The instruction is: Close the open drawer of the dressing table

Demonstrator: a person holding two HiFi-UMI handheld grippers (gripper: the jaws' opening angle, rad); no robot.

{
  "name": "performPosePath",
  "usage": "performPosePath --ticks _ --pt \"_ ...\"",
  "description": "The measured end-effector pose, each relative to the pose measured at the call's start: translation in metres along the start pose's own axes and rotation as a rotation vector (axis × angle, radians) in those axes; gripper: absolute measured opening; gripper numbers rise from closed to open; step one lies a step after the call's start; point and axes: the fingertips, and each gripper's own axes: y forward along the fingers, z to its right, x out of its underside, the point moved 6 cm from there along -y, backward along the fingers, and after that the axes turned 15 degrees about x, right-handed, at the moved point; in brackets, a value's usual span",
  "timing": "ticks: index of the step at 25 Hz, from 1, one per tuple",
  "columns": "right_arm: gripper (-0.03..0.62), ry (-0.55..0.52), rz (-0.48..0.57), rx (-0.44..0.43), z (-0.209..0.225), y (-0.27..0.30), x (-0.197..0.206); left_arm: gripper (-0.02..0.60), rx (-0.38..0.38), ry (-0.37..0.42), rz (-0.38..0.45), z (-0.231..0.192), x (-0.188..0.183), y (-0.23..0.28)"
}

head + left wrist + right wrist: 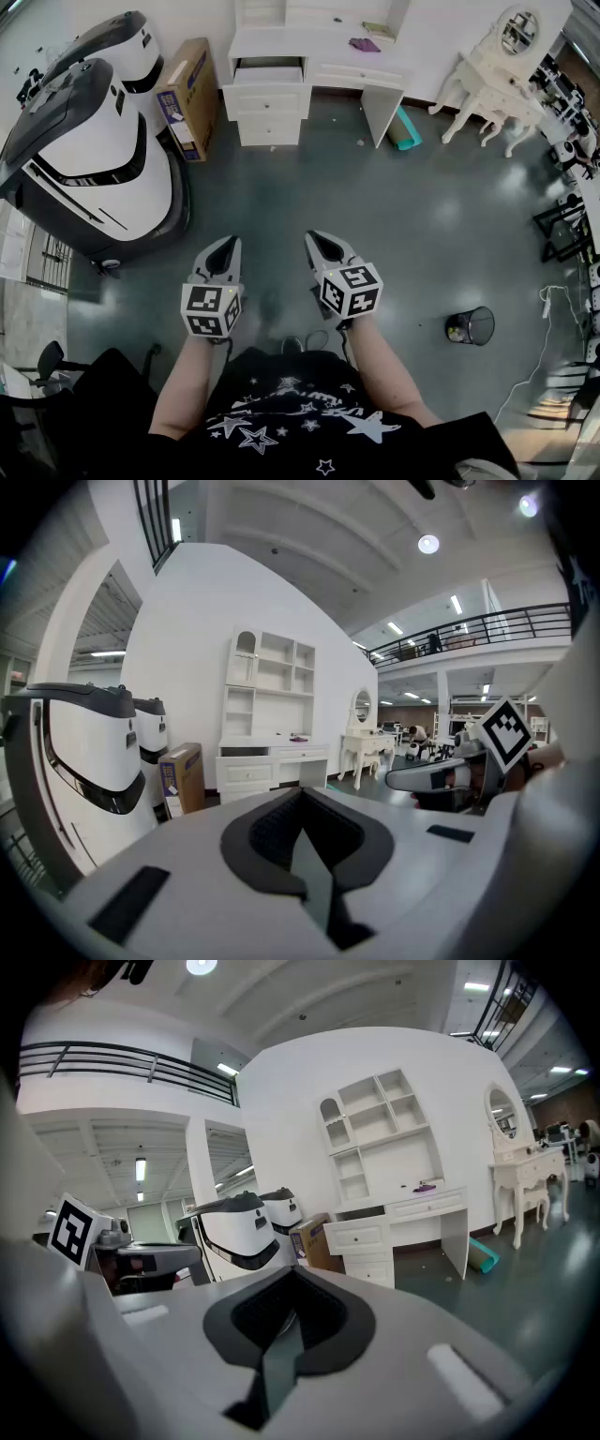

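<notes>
The white dressing table stands against the far wall across the grey floor. Its top left drawer is pulled out, and the drawers below it are closed. My left gripper and right gripper hover side by side close to my body, far from the table, both shut and empty. In the left gripper view the shut left gripper points at the table, with the right gripper beside it. In the right gripper view the shut right gripper faces the open drawer.
Two large white-and-black machines stand at the left, with a cardboard box next to the table. A second white vanity with an oval mirror is at the right, a teal roll by the table leg, and a black wire bin on the floor.
</notes>
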Motion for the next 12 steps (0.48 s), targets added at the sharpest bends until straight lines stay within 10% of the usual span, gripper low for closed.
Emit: performPosePath --ticks 12 --pt "0.002 -0.069 -0.004 -0.008 -0.004 0.0036 0.0017 0.009 0.017 -0.022 0.019 -0.001 -0.0036 0.0094"
